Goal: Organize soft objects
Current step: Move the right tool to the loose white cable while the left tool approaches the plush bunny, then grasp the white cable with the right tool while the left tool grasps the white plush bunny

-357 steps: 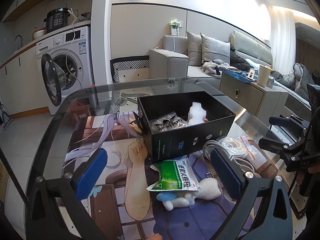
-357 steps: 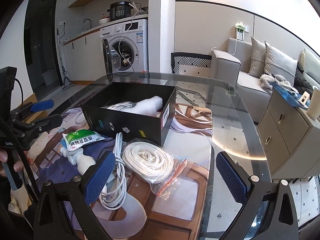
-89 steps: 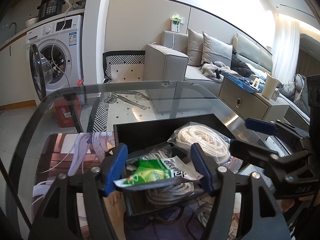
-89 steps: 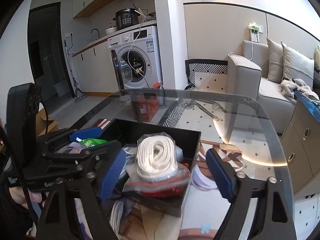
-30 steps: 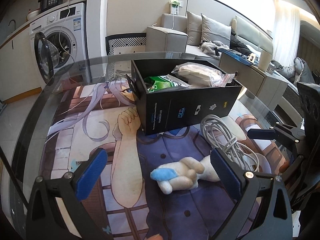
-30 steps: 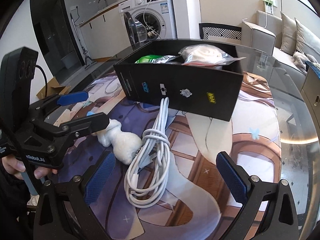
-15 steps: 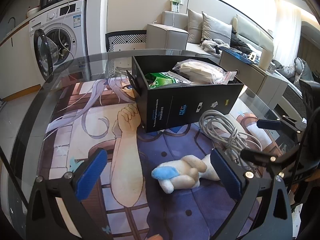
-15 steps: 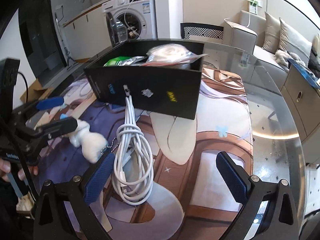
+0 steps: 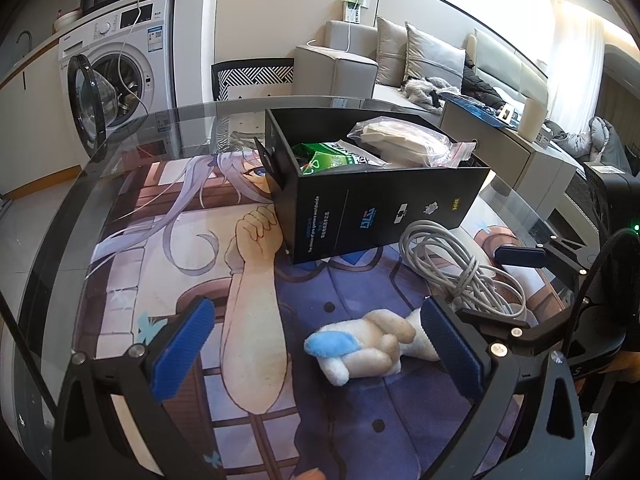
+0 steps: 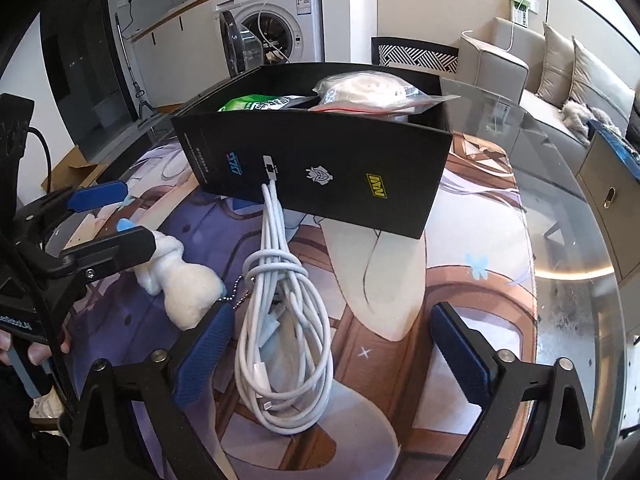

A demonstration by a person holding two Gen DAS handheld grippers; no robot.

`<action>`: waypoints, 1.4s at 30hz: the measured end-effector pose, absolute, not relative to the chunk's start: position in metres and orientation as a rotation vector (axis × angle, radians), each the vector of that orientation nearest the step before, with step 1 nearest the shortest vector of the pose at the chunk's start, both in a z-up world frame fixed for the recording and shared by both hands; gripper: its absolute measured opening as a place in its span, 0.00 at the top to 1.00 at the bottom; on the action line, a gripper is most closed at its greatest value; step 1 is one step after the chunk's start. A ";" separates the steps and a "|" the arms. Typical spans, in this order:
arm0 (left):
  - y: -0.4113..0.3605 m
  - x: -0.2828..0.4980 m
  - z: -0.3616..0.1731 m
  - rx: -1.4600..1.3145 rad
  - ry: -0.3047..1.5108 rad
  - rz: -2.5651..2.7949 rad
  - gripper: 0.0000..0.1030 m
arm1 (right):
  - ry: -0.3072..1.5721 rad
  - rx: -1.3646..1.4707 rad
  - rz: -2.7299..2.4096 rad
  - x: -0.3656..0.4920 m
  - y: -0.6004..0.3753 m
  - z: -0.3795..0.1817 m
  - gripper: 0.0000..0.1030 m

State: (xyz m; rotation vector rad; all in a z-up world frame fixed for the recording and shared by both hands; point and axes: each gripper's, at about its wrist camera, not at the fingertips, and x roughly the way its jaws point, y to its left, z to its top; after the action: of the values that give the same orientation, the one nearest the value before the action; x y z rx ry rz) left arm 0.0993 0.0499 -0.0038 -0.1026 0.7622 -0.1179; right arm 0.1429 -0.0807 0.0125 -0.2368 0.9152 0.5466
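washing machine [image 9: 120, 72], sofa [image 9: 400, 64] — glass table [image 10: 568, 240]

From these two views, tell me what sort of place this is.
Most likely a small open-plan apartment: a white front-loading washing machine under a kitchen counter, a grey cushioned sofa opposite, and a round glass dining table holding the black cardboard box.

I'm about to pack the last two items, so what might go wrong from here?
The white cable bundle is loosely coiled; a pinch by the right tongs may catch only some loops, leaving the rest trailing. The plush toy has a bead chain lying against the cable, so they may snag. The black box already looks full, with the bagged cord above its rim.
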 end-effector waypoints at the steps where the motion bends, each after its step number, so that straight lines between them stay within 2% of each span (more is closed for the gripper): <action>1: 0.050 0.099 -0.004 -0.102 0.763 -0.118 0.00 | 0.911 -0.238 0.547 0.143 -0.080 0.013 0.06; 6: 0.050 0.099 -0.004 -0.104 0.762 -0.118 0.00 | 0.903 -0.256 0.558 0.141 -0.075 0.012 0.08; 11: 0.049 0.099 -0.005 -0.099 0.763 -0.120 0.00 | 0.888 -0.271 0.566 0.139 -0.071 0.012 0.19; 13: 0.049 0.099 -0.005 -0.100 0.764 -0.119 0.00 | 0.876 -0.269 0.574 0.138 -0.071 0.013 0.33; 19: 0.050 0.099 -0.006 -0.101 0.763 -0.119 0.00 | 0.863 -0.245 0.619 0.135 -0.073 0.015 0.59; 26: 0.045 0.098 -0.006 -0.080 0.766 -0.130 0.00 | 0.852 -0.214 0.632 0.131 -0.081 0.019 0.61; 28: 0.043 0.097 -0.005 -0.069 0.765 -0.138 0.00 | 0.849 -0.194 0.641 0.130 -0.086 0.021 0.66; 38: 0.027 0.093 -0.006 -0.034 0.791 -0.208 0.00 | 0.832 -0.167 0.650 0.126 -0.101 0.029 0.67; 40: 0.026 0.094 -0.006 -0.046 0.800 -0.218 0.00 | 0.834 -0.169 0.647 0.127 -0.102 0.029 0.71; 42: 0.025 0.093 -0.006 -0.054 0.805 -0.232 0.00 | 0.833 -0.166 0.646 0.127 -0.102 0.029 0.71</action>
State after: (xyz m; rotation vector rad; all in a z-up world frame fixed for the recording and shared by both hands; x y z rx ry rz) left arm 0.0932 0.0246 -0.0058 -0.0544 0.8052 -0.2318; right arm 0.1272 -0.1024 0.0293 -0.1663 0.8333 0.6457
